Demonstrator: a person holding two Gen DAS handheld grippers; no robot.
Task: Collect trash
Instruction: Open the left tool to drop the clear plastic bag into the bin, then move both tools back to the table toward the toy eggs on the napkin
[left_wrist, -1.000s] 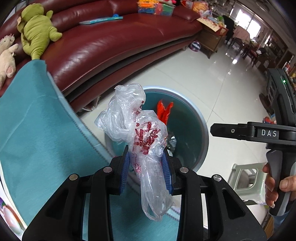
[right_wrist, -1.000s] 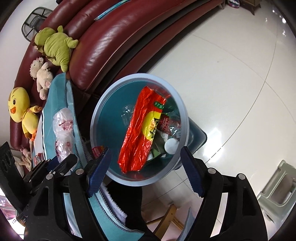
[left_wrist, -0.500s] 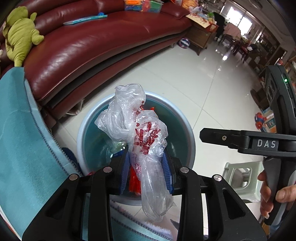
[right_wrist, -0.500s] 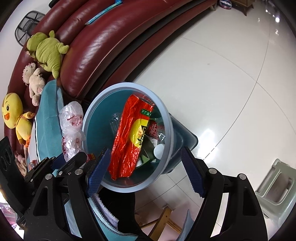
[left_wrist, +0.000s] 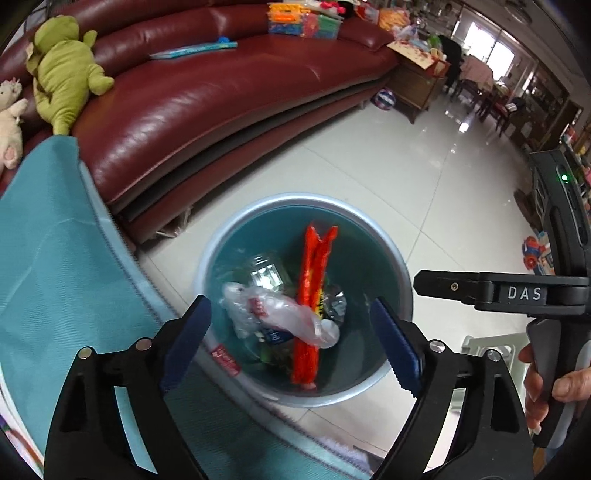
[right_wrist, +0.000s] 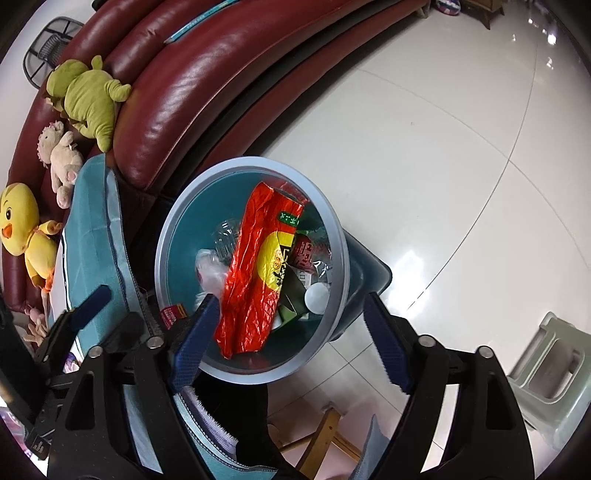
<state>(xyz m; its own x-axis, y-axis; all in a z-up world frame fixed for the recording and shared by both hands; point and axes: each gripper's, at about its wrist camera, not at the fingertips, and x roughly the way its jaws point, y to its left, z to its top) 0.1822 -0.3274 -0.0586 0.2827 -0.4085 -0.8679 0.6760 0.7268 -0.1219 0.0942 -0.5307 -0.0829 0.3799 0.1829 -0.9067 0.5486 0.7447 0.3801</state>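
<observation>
My left gripper (left_wrist: 291, 325) jaws apart over the bin (left_wrist: 400, 258), clear bag (left_wrist: 275, 308) inside beside red wrapper (left_wrist: 314, 280), my right gripper (right_wrist: 291, 332) also spread, empty.

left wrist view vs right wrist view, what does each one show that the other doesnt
Only the left wrist view shows the person's right hand on the right gripper's handle, and the toy blocks on the sofa.

Only the right wrist view shows the yellow duck plush and the red wrapper's yellow printed face.

Both show the trash bin with the clear plastic bag inside, the green plush, and the open left gripper and right gripper.
</observation>
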